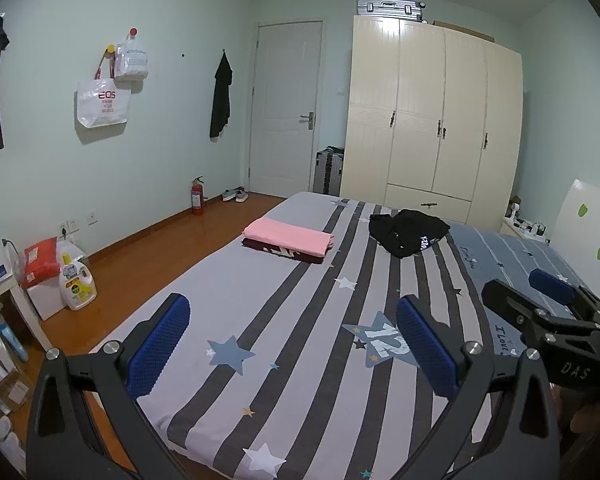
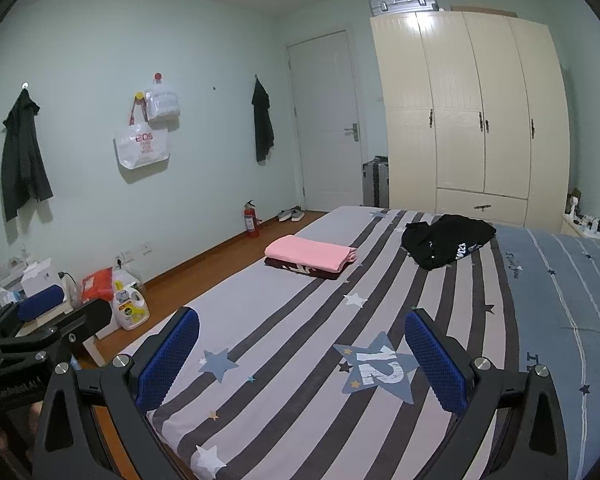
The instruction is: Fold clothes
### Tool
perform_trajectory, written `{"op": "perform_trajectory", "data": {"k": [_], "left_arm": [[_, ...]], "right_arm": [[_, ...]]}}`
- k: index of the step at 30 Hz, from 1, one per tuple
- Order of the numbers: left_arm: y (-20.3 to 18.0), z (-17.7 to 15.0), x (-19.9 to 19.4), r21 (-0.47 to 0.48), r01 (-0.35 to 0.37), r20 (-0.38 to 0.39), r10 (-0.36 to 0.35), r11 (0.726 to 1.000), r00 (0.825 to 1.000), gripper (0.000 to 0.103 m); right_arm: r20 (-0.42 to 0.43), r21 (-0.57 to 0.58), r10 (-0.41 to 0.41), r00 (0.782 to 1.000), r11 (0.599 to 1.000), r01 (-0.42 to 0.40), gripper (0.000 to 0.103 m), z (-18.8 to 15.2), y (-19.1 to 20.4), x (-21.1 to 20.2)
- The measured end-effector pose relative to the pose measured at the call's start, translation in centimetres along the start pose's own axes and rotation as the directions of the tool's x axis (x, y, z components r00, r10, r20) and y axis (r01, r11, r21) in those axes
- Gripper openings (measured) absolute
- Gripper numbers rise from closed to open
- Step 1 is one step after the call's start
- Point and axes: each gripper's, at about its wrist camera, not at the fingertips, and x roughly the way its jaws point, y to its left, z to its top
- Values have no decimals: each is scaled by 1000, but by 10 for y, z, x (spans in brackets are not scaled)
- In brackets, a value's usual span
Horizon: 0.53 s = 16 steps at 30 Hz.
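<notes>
A crumpled black garment (image 1: 408, 232) (image 2: 448, 240) with white print lies unfolded on the far right part of the striped bed (image 1: 300, 320) (image 2: 300, 320). Left of it lies a folded pink garment (image 1: 286, 240) (image 2: 310, 256) stacked on a folded dark maroon one (image 1: 274, 254) (image 2: 300, 270). My left gripper (image 1: 292, 344) hovers open over the near end of the bed, empty. My right gripper (image 2: 302, 356) is open too, with nothing between its blue pads. In the left wrist view the right gripper (image 1: 540, 292) shows at the right edge; in the right wrist view the left gripper (image 2: 52, 316) shows at the left edge.
A cream wardrobe (image 1: 432, 120) (image 2: 468, 120) stands beyond the bed, a white door (image 1: 286, 104) to its left. On the wooden floor at the left are a detergent bottle (image 1: 76, 280) (image 2: 130, 308), a red bag (image 1: 40, 262), a fire extinguisher (image 1: 197, 196) and shoes (image 1: 235, 195).
</notes>
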Motion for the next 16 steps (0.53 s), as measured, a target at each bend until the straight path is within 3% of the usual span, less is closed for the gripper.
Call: {"op": "perform_trajectory", "data": {"k": [16], "left_arm": [[-2, 1, 2, 11, -7, 2, 7, 1000, 1000, 102]], "right_arm": [[-5, -4, -5, 1000, 1000, 5, 102, -1, 1, 3]]}}
